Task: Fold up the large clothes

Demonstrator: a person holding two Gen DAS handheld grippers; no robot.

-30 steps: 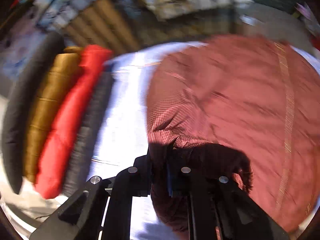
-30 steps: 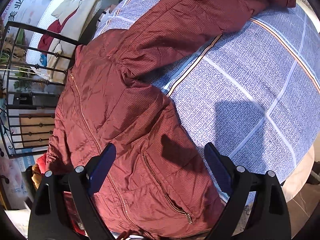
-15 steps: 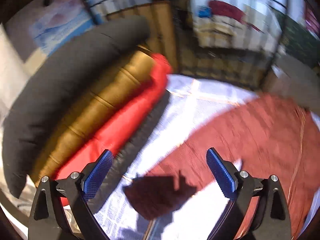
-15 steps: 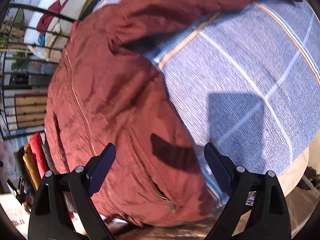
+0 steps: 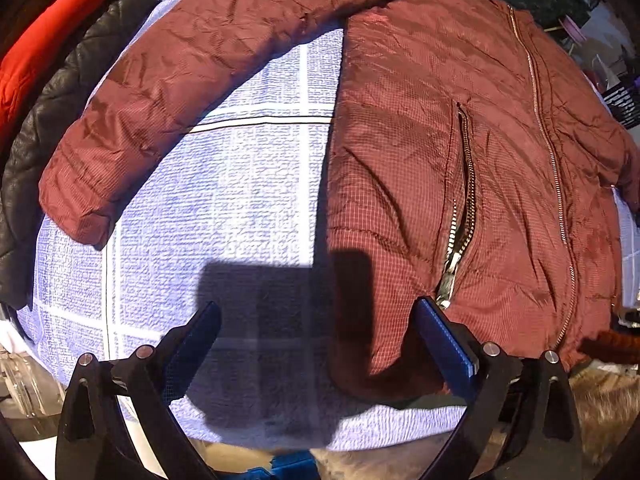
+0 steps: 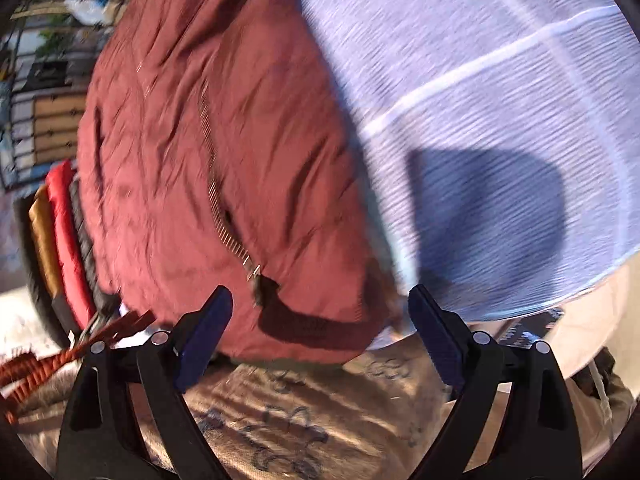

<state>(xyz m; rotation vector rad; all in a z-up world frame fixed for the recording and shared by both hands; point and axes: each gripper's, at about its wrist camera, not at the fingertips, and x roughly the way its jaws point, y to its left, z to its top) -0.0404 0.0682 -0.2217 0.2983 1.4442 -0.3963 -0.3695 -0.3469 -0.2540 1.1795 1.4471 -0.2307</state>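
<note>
Since one second ago, the left gripper (image 5: 316, 344) has let go of the dark red jacket (image 5: 460, 152) and now hangs over the near edge of the blue checked cloth (image 5: 224, 184), with its fingers spread wide and nothing between them. Its right finger (image 5: 444, 344) is just beside the lower corner of the jacket, but contact cannot be confirmed.

The jacket lies flat on the cloth with its front up, the long zipper (image 5: 548, 136) closed and the pocket zipper (image 5: 466, 200) partly open. One sleeve (image 5: 192, 76) stretches out to the side across the cloth, and its cuff ends near a dark quilted garment (image 5: 52, 116) with a red one (image 5: 48, 28) behind it.

The right gripper (image 6: 320, 340) has come lower toward the bottom edge of the jacket (image 6: 224, 152) — its view is blurred by motion. Its fingers are also wide apart and hold nothing; the hem of the jacket lies between and just beyond them. The checked cloth (image 6: 500, 92) is bare on the right side of this view, and a pale patterned fabric (image 6: 304, 432) hangs below the edge. On the far left, rolled garments in ochre (image 6: 42, 236), red and grey lie side by side — next to the jacket.
</note>
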